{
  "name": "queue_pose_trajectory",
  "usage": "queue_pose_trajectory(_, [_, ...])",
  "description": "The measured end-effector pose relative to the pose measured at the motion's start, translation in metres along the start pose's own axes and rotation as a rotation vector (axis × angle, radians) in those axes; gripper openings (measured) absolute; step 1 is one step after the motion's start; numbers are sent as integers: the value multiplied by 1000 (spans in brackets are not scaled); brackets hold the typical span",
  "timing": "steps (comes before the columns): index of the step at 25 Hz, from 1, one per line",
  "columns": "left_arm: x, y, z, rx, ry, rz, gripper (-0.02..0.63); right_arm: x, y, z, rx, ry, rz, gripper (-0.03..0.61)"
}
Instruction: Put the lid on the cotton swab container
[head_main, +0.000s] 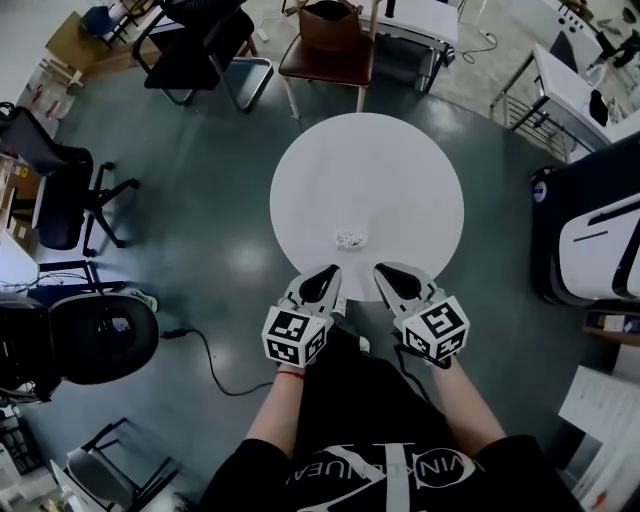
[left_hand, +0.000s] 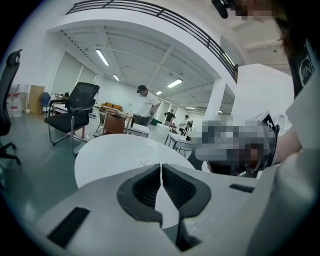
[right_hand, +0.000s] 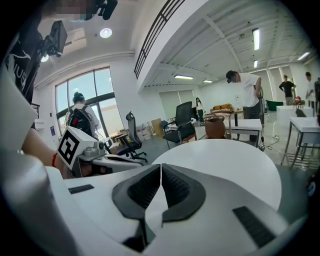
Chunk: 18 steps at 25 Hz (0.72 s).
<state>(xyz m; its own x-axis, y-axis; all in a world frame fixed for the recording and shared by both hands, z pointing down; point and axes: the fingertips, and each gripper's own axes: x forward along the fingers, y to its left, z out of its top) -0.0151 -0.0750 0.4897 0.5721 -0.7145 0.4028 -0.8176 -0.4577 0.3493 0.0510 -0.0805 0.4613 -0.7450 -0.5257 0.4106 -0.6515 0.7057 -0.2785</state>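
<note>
A small clear cotton swab container (head_main: 351, 238) sits on the round white table (head_main: 400, 170), near its front edge. I cannot make out a separate lid. My left gripper (head_main: 333, 271) and right gripper (head_main: 379, 269) hover side by side over the table's near rim, just short of the container, tips pointing at it. Both are shut with nothing between the pads. In the left gripper view, the left gripper (left_hand: 161, 165) has its jaws closed together, with the table (left_hand: 110, 155) beyond. In the right gripper view, the right gripper (right_hand: 161, 165) looks the same, and the left gripper's marker cube (right_hand: 75, 145) shows at the left.
A chair with a brown bag (head_main: 330, 25) and a black chair (head_main: 205, 45) stand beyond the table. Black office chairs (head_main: 60, 190) stand at the left, and a cable (head_main: 215, 365) lies on the floor. A white machine (head_main: 600, 245) is at the right. People stand at far desks (left_hand: 145, 107).
</note>
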Motion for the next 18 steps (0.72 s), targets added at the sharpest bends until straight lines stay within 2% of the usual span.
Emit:
queue_pose_trajectory(5, [20,18,-9,-9,46,-17,6,21,-22,5,10,12,-5,3])
queue_pose_trajectory(14, [48,33,-25,48,139,-46,9,53,-59,7,35,41,-34,7])
queue_pose_trajectory(18, [55,38,-27,94,165,-59,20,67,-70,10,42,51,-33,48])
